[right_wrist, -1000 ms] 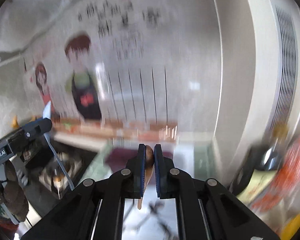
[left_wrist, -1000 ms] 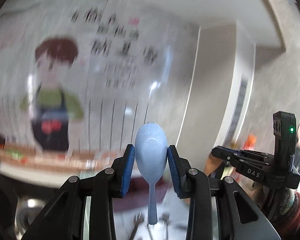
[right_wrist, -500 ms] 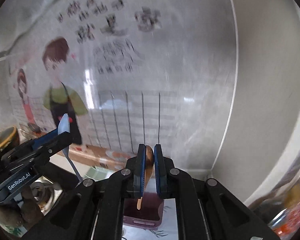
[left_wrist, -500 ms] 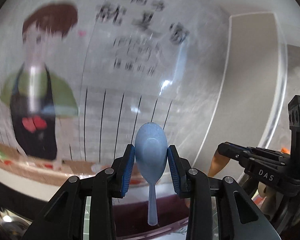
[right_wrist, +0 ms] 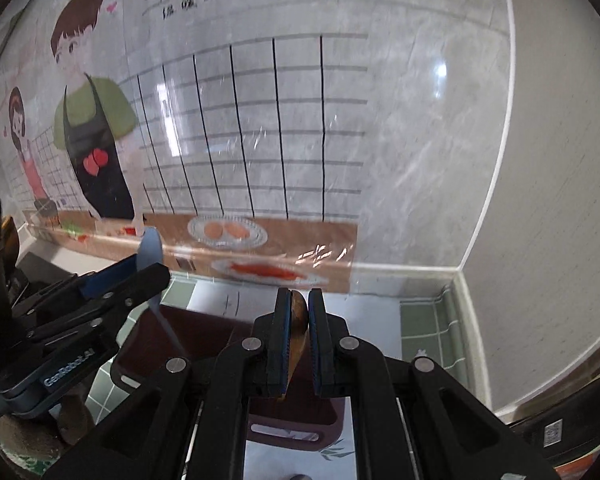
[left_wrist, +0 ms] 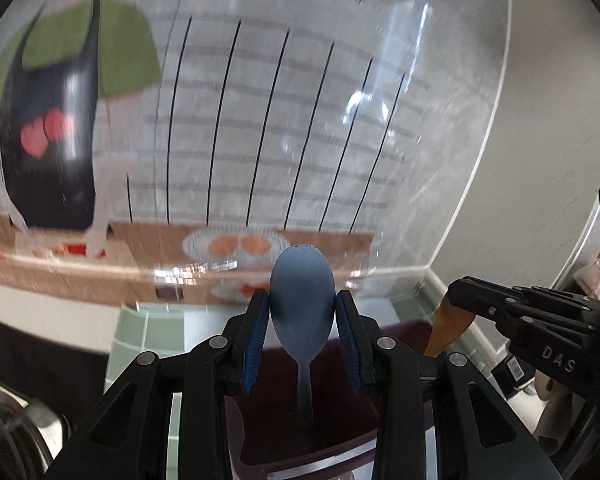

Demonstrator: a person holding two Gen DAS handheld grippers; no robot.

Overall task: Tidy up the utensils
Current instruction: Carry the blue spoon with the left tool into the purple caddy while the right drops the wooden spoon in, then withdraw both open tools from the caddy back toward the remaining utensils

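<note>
Spoons sit bowl-up in both grippers — the left gripper (left_wrist: pixel 302 332) clamps a blue spoon (left_wrist: pixel 302 312), the right gripper (right_wrist: pixel 298 336) pinches a wooden spoon (right_wrist: pixel 299 320) edge-on. Below them lies a dark red tray (right_wrist: pixel 148 344) on the counter (right_wrist: pixel 384 320) — beyond it, the cartoon wall poster (right_wrist: pixel 240 128).

Left gripper (right_wrist: pixel 112 280) reads "GenRobot.AI"; right gripper (left_wrist: pixel 456 296) "DAS".

Black plastic left gripper (left_wrist: pixel 302 320) and right gripper (right_wrist: pixel 299 340); blue ribbed pads (left_wrist: pixel 255 340); silver pivot screws; white lettering on side bodies.
</note>
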